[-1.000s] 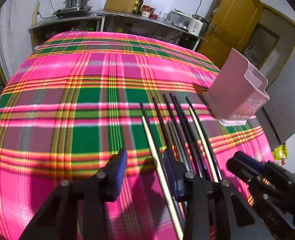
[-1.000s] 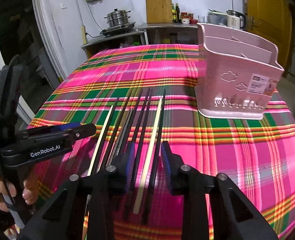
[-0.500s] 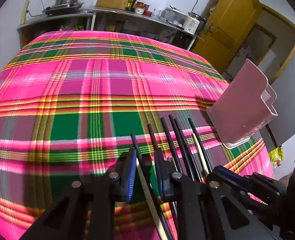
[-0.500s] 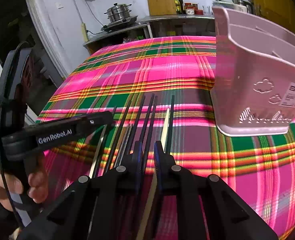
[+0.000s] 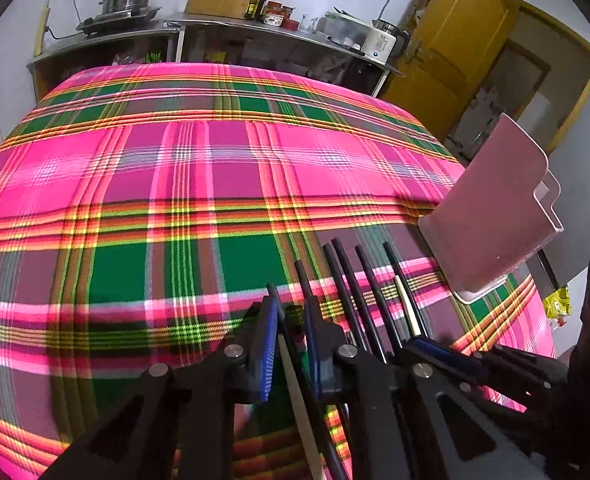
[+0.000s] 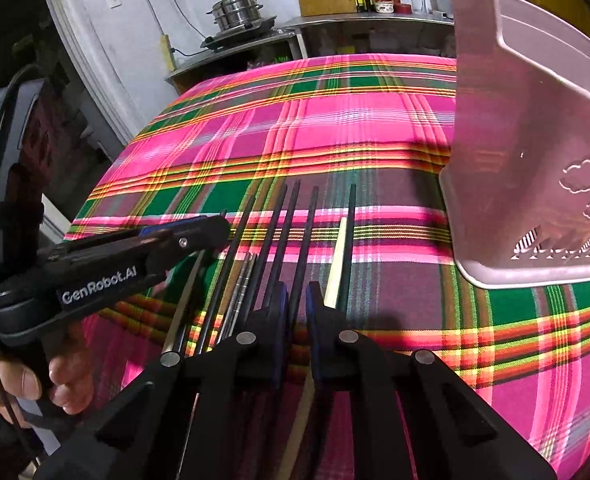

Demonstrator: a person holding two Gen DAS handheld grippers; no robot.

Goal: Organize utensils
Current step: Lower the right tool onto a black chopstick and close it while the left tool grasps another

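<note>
Left tongs (image 5: 289,344): pads nearly together around 2 sticks at the near end of the chopsticks (image 6: 279,236), 1 pale chopstick (image 5: 295,376) and 1 black chopstick (image 5: 273,292); whether the pads actually bear on them cannot be told. Right tongs (image 6: 295,320): pads likewise close, 1 pale stick and 1 dark stick running between them; contact also cannot be told. Judgement: each tool is taking a pair low on the shaft so the pair lifts as 1 unit.

Chopsticks lie side by side on the plaid-covered bench (image 5: 135,184), far tips pointing away from the tongs, probably laid out parallel for easy pairing. Beyond and right of the chopsticks stands the pink utensil holder (image 6: 527,152), upright, apart from them. Its compartments are not visible from either view; contents unknown.
</note>
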